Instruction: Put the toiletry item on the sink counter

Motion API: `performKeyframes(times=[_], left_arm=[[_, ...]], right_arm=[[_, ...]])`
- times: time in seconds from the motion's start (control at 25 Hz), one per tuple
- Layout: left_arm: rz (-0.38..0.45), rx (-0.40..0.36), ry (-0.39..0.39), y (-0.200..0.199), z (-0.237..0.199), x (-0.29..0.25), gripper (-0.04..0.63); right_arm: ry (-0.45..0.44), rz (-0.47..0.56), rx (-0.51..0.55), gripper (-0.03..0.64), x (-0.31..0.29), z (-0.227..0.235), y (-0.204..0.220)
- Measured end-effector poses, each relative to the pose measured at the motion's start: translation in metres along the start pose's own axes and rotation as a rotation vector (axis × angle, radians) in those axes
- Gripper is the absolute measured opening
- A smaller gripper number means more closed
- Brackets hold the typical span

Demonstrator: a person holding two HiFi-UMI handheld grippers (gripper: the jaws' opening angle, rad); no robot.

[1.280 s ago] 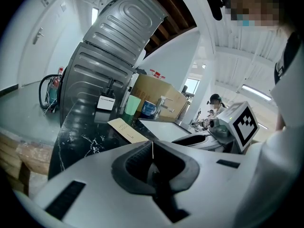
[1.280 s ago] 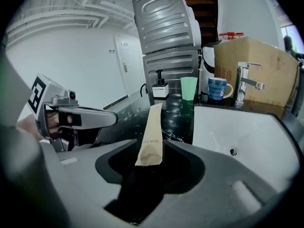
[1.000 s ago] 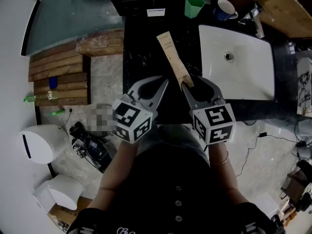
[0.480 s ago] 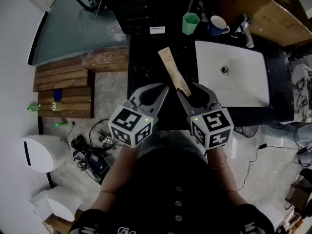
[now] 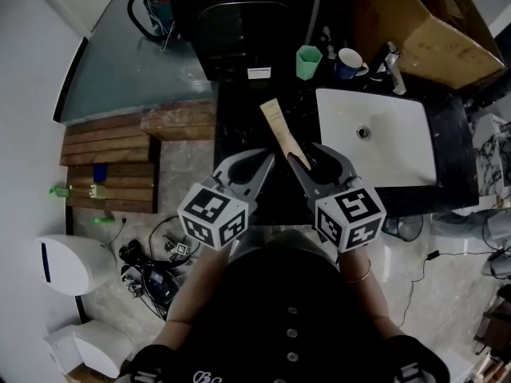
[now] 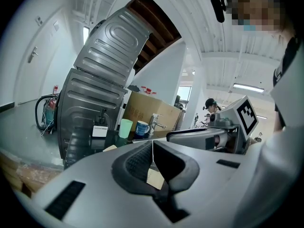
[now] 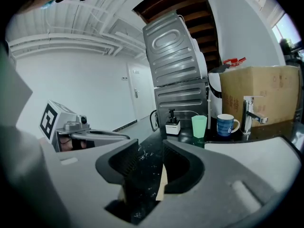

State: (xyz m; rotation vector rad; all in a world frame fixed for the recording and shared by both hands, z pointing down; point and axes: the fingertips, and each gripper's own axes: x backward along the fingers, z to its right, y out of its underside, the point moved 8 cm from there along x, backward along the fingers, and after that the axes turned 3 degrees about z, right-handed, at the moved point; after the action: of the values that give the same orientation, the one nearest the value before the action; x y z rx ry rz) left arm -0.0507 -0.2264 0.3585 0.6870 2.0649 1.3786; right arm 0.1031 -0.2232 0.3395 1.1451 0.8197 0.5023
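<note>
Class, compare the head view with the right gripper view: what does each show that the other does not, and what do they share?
Only the head view: the sink drain and the wooden slats on the floor. Only the right gripper view: a door in the far wall and the ceiling. Both: green cup, blue mug, faucet, cardboard box, the shut left gripper, and the tan tube at the open right gripper.

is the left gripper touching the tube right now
Apart. The head view shows a strip of bare black counter between the left gripper and the tube lying on it.
</note>
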Motion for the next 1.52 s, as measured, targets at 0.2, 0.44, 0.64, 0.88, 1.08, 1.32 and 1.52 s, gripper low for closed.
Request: performKeyframes(times=[0.2,0.44,0.64,0.88,1.08,1.32,1.52], left_arm=[[0.023,-0.010,0.010,-0.003,0.004,0.000,0.012],[0.059,-0.016,0.020,-0.007,0.005,0.003,0.012],[0.089,-0.022,0.030,-0.011,0.006,0.003,0.012],[0.095,-0.014,0.040,-0.010,0.008,0.003,0.012],[0.079,-0.012,0.042,-0.007,0.008,0.001,0.012],[0.072,-0.013,0.031,-0.006,0.006,0.002,0.012],[0.068,-0.009,0.037,-0.004,0.007,0.000,0.012]], right_arm=[[-0.026,0.044,0.001,0.109,0.004,-0.005,-0.006],[-0.024,0.135,0.019,0.035,0.012,-0.009,-0.013],[-0.040,0.189,0.019,0.005,0.016,-0.010,-0.017],[-0.074,0.190,0.014,0.005,0.014,-0.013,-0.018],[-0.109,0.169,0.021,0.005,0.012,-0.017,-0.014],[-0.105,0.158,0.023,0.005,0.011,-0.016,-0.008],[-0.094,0.142,0.019,0.003,0.012,-0.013,-0.006]])
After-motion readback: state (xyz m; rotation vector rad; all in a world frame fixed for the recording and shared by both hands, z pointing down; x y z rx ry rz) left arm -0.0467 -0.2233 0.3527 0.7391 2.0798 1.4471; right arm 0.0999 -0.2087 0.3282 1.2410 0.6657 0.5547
